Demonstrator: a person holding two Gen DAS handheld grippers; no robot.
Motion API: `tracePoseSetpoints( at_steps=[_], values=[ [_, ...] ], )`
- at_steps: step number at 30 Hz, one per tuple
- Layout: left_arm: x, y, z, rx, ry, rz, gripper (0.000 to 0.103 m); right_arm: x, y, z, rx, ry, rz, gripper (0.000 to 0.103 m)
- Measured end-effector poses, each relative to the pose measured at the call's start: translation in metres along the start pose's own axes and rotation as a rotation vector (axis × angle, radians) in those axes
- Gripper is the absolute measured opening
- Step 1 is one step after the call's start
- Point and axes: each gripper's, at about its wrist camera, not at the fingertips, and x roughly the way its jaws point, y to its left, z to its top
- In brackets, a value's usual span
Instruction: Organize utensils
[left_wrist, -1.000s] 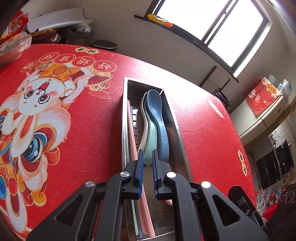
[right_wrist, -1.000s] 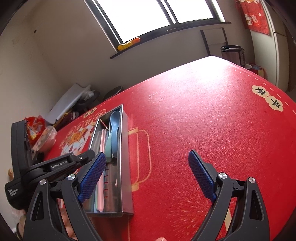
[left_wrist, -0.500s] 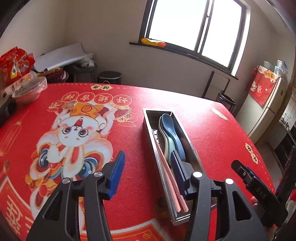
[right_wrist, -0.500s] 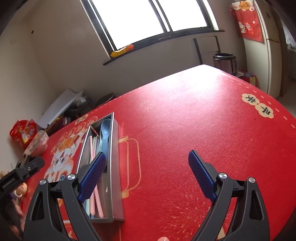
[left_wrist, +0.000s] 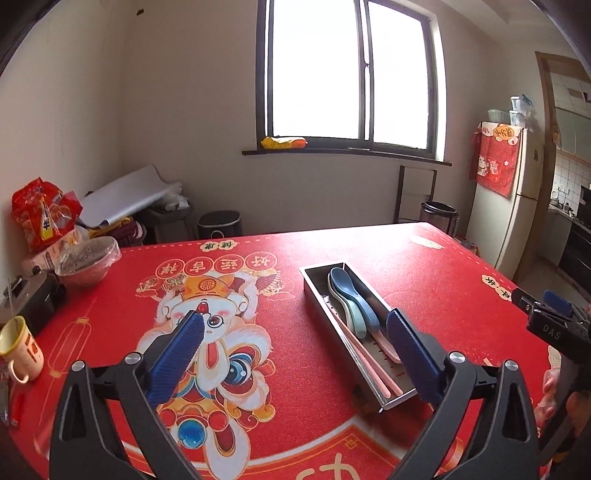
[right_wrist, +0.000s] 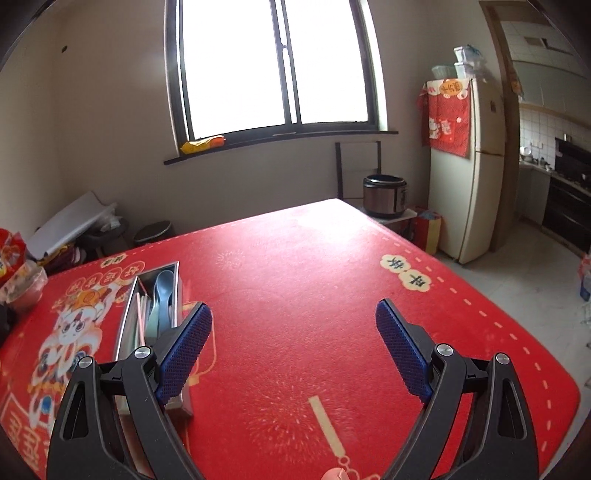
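Blue ribbed pads tip the left gripper (left_wrist: 293, 325), whose jaws are opening and already stand wide, with nothing between them but the red tablecloth (left_wrist: 436, 273) below. The right gripper (right_wrist: 293, 319) is spread just as wide and grips nothing.

Just beyond the left gripper's right-hand finger lies the steel tray (left_wrist: 314, 286), a long narrow trough set at a slant on the cloth. Inside it, a dark blue spoon (left_wrist: 349, 291) rests on top of paler spoons (left_wrist: 352, 314), their bowls toward the tray's far end. Pink chopsticks (left_wrist: 365, 360) run along the tray's left wall down to its near end, and a pink handle shows beside the spoons. The tray's floor is perforated.

From the right wrist the same tray (right_wrist: 125, 317) sits to the left of the right gripper, partly behind its left-hand finger.

Left of the tray, the cloth carries a printed cartoon figure (left_wrist: 207, 321). Farther left, at the table's edge, stand a pink bowl (left_wrist: 88, 264) covered in film and a cream mug (left_wrist: 20, 349).
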Motion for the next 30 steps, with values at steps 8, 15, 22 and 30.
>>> tracePoseSetpoints(
  at_steps=[8, 15, 22, 30],
  values=[
    [-0.036, 0.002, -0.001, 0.016, -0.105, -0.064, 0.097, -0.068, 0.009, -0.002, -0.082, -0.121, -0.095, 0.087],
    [-0.042, -0.007, -0.009, 0.038, -0.122, -0.123, 0.097, -0.102, 0.013, -0.007, -0.09, -0.181, -0.151, 0.087],
    [-0.042, -0.013, -0.017, 0.064, -0.107, -0.13, 0.097, -0.109, 0.011, -0.01, -0.058, -0.167, -0.16, 0.087],
    [-0.045, -0.009, -0.017, 0.047, -0.105, -0.14, 0.097, -0.11, 0.01, -0.01, -0.052, -0.155, -0.209, 0.087]
  ],
)
